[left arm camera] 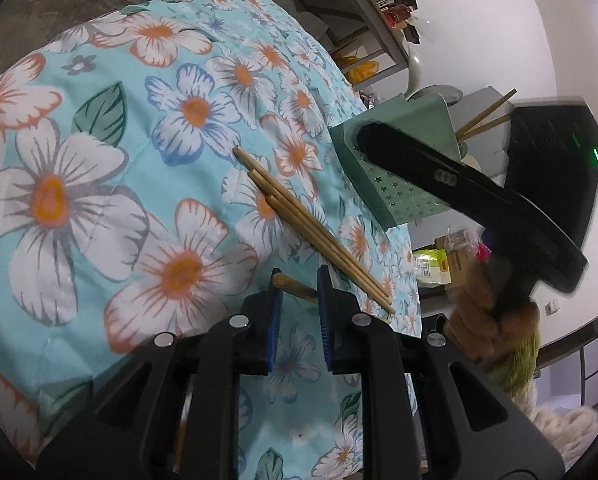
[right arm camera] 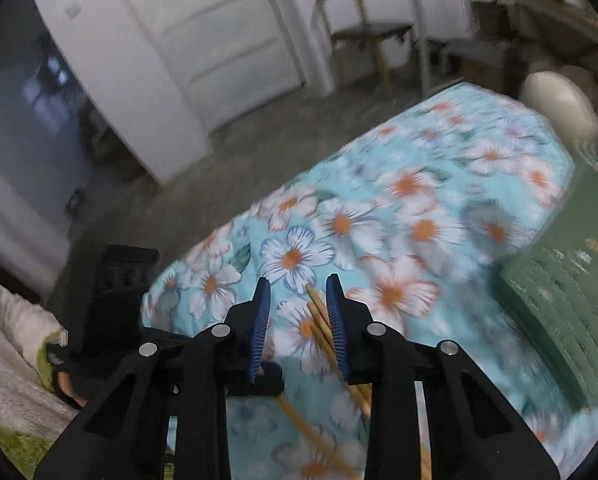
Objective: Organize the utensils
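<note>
Soft indoor light, heavy fisheye warp, one view smeared.

Left wrist view is sharp on the cloth (left arm camera: pixel 139 184), with only the right gripper (left arm camera: pixel 479 200) blurred. Right wrist view is motion-blurred throughout, worst on the holder (right arm camera: pixel 567 312). Shadows are faint; black vignette rings both frames' corners.

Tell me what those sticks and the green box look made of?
The sticks look like bamboo or light wood: matte tan, with a fibrous cut end. The box looks like matte plastic or painted metal, pale green with star-shaped holes punched through; the look leaves that open.
</note>
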Demonstrator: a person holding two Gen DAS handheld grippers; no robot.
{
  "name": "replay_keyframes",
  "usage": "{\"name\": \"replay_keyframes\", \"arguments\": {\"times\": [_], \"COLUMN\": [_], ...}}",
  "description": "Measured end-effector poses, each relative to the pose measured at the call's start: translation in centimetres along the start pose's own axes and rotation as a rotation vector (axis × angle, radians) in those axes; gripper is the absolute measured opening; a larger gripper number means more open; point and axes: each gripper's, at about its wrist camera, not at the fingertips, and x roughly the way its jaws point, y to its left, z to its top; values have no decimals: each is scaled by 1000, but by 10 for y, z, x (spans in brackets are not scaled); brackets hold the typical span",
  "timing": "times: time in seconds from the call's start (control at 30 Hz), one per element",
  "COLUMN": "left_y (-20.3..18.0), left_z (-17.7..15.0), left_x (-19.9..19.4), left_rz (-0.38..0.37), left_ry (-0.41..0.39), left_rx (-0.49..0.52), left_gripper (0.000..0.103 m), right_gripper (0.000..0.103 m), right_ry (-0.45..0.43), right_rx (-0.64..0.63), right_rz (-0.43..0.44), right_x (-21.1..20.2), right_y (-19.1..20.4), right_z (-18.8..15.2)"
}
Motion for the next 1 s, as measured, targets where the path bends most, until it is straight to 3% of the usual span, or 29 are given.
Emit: {"name": "replay_keyframes", "arguments": {"times": [0.2, 0.3, 0.43, 0.53, 0.73, 1.0], "left_y": [3, 4, 6, 6, 6, 8], "left_z": [0, -2, -2, -3, -3, -2], "left_x": [-1, -2, -1, -3, -2, -2], "left_rz": [-8, -12, -16, -17, -14, -12], "left_ry": [2, 3, 4, 3, 2, 2], "left_rx": [5, 5, 1, 2, 2, 2], "left_gripper": [16, 16, 16, 16, 16, 17], "right_gripper": [28, 28, 12, 10, 9, 8], "right_ry": [149, 177, 193, 170, 45, -282], "right_rx": [-76, -104, -126, -128, -86, 77], "right_rz": [-29, -57, -100, -105, -137, -237], "right_x": [42, 50, 60, 58, 21, -100], "right_y": [7, 8, 8, 9, 4, -22], "right_z": [10, 6, 5, 5, 13, 2]}}
